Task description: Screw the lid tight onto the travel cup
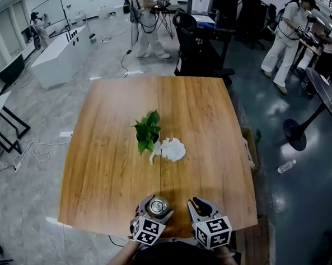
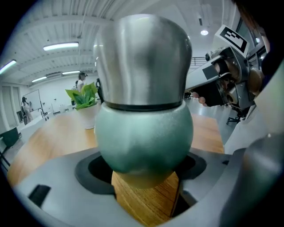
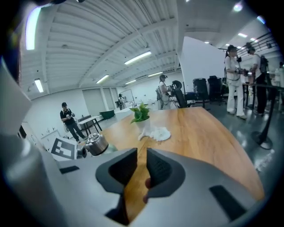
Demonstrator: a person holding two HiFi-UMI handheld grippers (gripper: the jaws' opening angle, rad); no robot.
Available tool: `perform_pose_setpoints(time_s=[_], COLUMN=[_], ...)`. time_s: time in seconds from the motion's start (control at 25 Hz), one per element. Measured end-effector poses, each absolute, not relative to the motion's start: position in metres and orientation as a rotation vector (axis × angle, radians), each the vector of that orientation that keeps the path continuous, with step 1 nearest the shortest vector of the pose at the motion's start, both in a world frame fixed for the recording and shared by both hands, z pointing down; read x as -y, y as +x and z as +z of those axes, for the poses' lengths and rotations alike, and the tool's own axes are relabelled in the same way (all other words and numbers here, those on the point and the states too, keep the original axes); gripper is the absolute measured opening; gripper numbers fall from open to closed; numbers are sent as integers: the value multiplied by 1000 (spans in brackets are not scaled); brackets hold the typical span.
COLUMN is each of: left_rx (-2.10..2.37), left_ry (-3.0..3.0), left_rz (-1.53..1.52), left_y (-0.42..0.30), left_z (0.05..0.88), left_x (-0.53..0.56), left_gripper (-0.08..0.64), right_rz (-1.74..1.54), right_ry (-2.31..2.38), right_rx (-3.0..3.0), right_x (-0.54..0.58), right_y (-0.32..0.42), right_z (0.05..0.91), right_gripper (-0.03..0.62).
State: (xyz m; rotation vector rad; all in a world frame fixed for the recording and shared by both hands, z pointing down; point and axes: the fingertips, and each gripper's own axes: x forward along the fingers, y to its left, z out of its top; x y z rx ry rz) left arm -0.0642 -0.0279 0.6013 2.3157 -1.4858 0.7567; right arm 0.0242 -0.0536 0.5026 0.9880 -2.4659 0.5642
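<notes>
L tongs (image 1: 155, 204) clamp green round-bellied travel cup (image 2: 144, 137) w/ steel lid (image 2: 142, 57).
R tongs (image 1: 202, 206) just right of cup, pinched nearly together, empty, over wooden surface (image 1: 211, 132).

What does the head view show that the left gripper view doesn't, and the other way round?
Only the head view: the white cloth and the whole table. Only the left gripper view: the green body of the travel cup under its steel lid. Both: the cup in the left tool, the potted plant, the right tool.
</notes>
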Motion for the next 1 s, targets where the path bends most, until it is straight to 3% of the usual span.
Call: perform_pose_setpoints(time_s=[1.0], left_rx=[1398], left_ry=[2297], left_rz=[869], left_y=[-61], left_z=[640], left_x=[21], left_gripper=[391], right_rz=[586], right_ry=[1029], right_rx=[2399], right_x=[58], right_y=[20], right_z=[513], right_gripper=[55])
